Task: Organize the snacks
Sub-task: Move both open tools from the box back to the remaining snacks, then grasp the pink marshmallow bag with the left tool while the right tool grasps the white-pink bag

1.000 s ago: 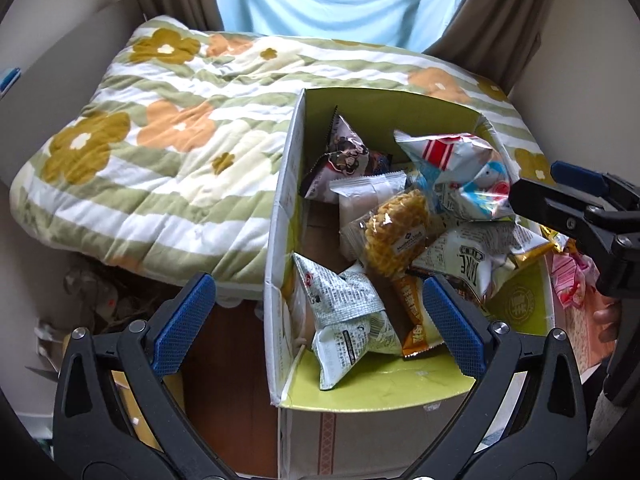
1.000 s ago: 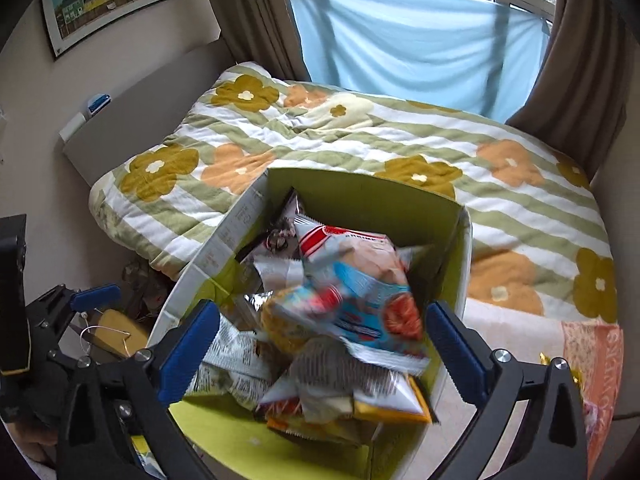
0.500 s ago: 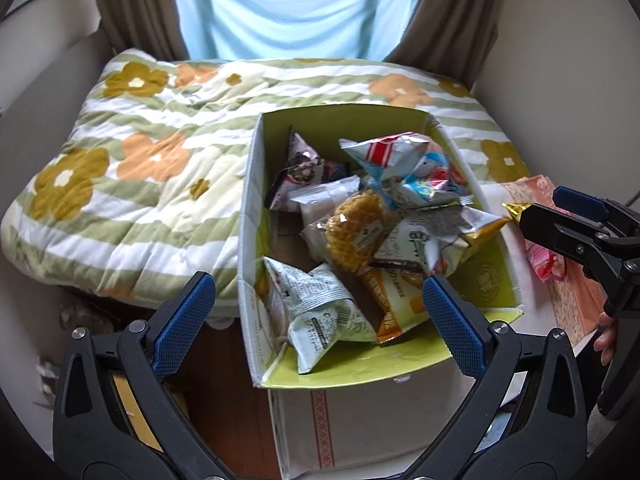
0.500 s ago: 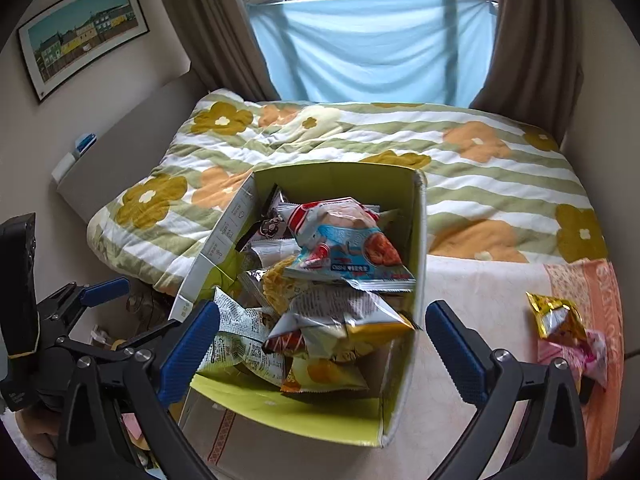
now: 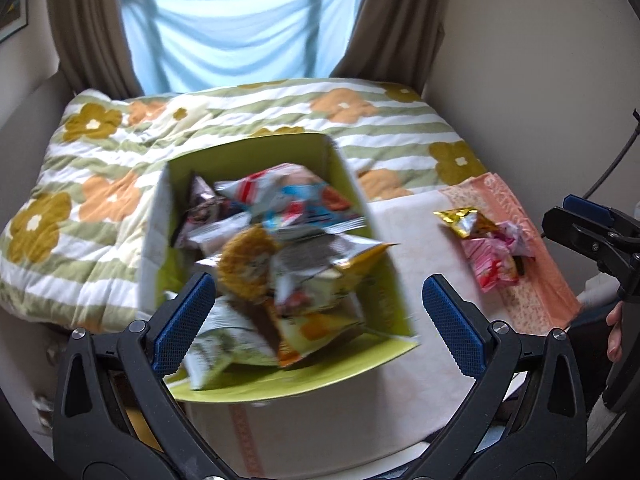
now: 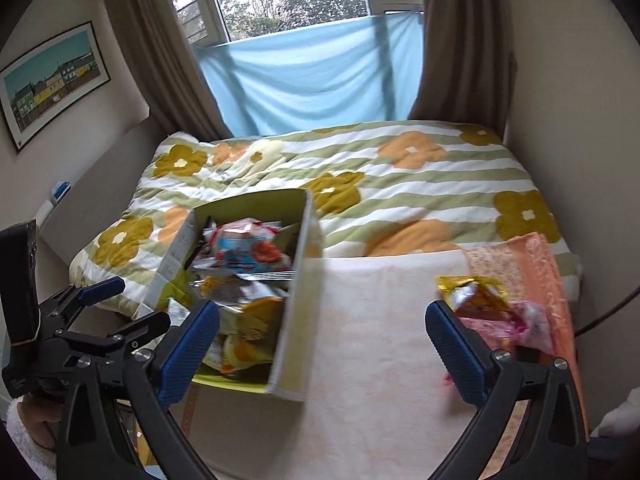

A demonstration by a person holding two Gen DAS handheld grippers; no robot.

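Fingers on both grippers are spread wide with nothing between them. The left gripper [image 5: 316,320] hangs over the near end of the box [image 5: 362,216], and the right gripper [image 6: 322,346] sits over the bare cloth [image 6: 372,320] between the box and the loose snacks.

What matters for the next move, I reckon: the two stray packets lie to the right of the box, well apart from it, on the pink patterned strip [image 6: 544,264] at the cloth's edge. From the right wrist view they're just ahead of and touching the line of the right-hand finger [image 6: 456,350], so the right gripper is clearly the nearer one. It'd need to swing a bit rightward to get them between its pads.

The gold packet [image 6: 472,294] is crinkly foil, puffed up, with a pinched pointy corner, and its long side runs roughly left to right. The pink packet [image 6: 516,322] right behind it is thin shiny plastic, flatter and wrinkled (they overlap, so grabbing one might drag the other).

The box is green-lined cardboard, long axis pointing away toward the bed, already heaped with bags [image 5: 280,256]: silvery, orange, blue-red, all slippery film. It's blurry in both views, so I can't read any labels. The pile stands above the rim, so anything dropped on top could slide off.
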